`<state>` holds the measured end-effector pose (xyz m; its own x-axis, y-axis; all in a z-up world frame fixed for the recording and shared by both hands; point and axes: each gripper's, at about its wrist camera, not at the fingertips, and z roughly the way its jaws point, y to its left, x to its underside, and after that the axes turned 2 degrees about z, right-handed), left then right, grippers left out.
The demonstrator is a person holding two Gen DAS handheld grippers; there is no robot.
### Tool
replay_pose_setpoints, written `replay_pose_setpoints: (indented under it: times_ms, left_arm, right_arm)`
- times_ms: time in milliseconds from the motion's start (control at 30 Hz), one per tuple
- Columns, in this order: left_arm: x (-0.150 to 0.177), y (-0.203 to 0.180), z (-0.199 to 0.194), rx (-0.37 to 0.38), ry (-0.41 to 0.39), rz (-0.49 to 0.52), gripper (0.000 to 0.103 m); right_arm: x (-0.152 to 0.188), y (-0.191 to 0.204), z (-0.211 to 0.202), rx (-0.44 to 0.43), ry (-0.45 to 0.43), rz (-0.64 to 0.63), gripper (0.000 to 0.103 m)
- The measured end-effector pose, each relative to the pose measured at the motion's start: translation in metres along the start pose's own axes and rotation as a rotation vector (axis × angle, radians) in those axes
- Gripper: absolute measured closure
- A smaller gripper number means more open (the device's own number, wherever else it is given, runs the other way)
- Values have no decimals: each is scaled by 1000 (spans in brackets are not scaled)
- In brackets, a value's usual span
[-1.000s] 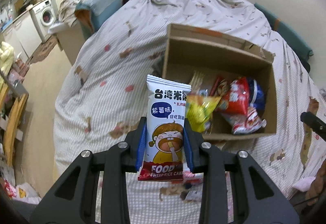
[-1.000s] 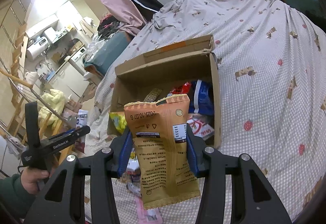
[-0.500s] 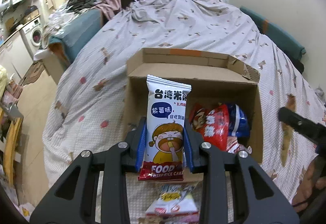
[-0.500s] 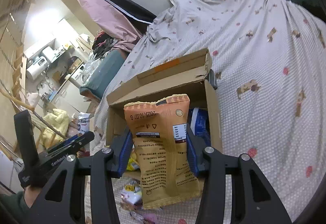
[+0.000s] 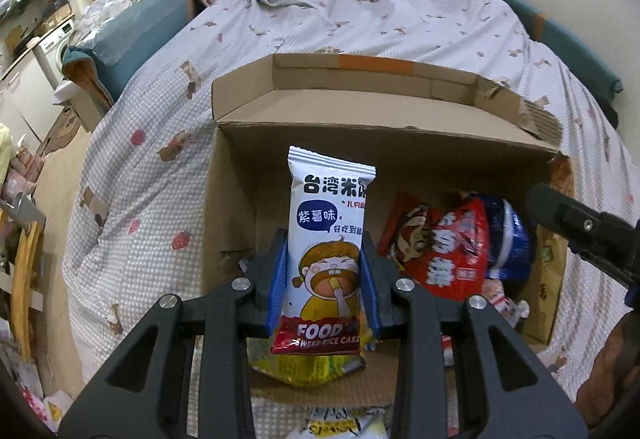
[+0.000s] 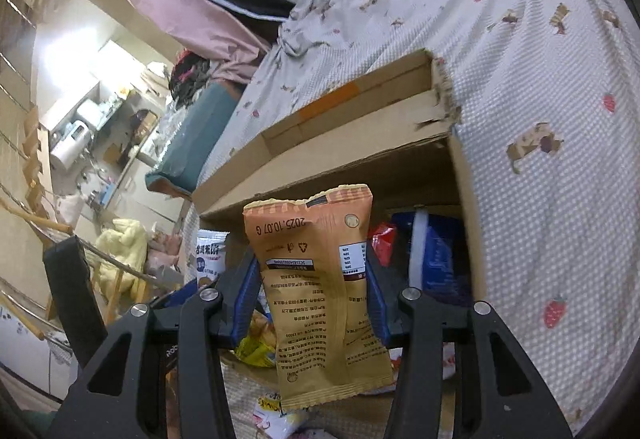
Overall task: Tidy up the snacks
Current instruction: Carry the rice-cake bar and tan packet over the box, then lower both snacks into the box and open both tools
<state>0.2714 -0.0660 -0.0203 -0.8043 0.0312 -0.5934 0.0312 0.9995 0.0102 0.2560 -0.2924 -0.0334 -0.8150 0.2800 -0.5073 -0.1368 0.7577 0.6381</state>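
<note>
My left gripper is shut on a white rice-cake packet with a cartoon face, held upright over the open cardboard box on the bed. Red and blue snack bags lie in the box's right half, a yellow bag at its near edge. My right gripper is shut on an orange-brown snack packet, held upright at the box's near side. The left gripper with its white packet shows at the left in the right wrist view.
The box sits on a bed with a checked patterned cover. Loose snack packets lie on the cover in front of the box. A teal bench, clothes and a washing machine stand to the left of the bed.
Both grippers moved closer to the box with their packets still held. The left one now sits over the box's near edge, and the right gripper's tip has come into its view.
</note>
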Motion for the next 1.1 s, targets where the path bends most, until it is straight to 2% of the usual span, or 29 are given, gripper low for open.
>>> replay_pose_setpoints:
  times_ms: [200, 500, 900, 1000, 1067, 1100]
  left_arm:
    - [-4, 5, 10, -15, 10, -3, 74]
    - [-3, 6, 18, -24, 21, 0, 74]
    - [-6, 9, 15, -30, 25, -27, 73]
    - [-5, 10, 14, -28, 37, -42, 55]
    - [-5, 11, 11, -44, 32, -59, 34]
    - [-5, 11, 10, -46, 29, -66, 30]
  right_arm:
    - [2, -2, 25, -28, 50, 42, 54]
    - [5, -1, 34, 13, 75, 17, 53]
    - [3, -14, 34, -74, 81, 120, 51]
    - [2, -18, 34, -90, 77, 147, 42]
    - [0, -17, 32, -100, 65, 150, 30]
    - [0, -16, 30, -105, 58, 150, 27]
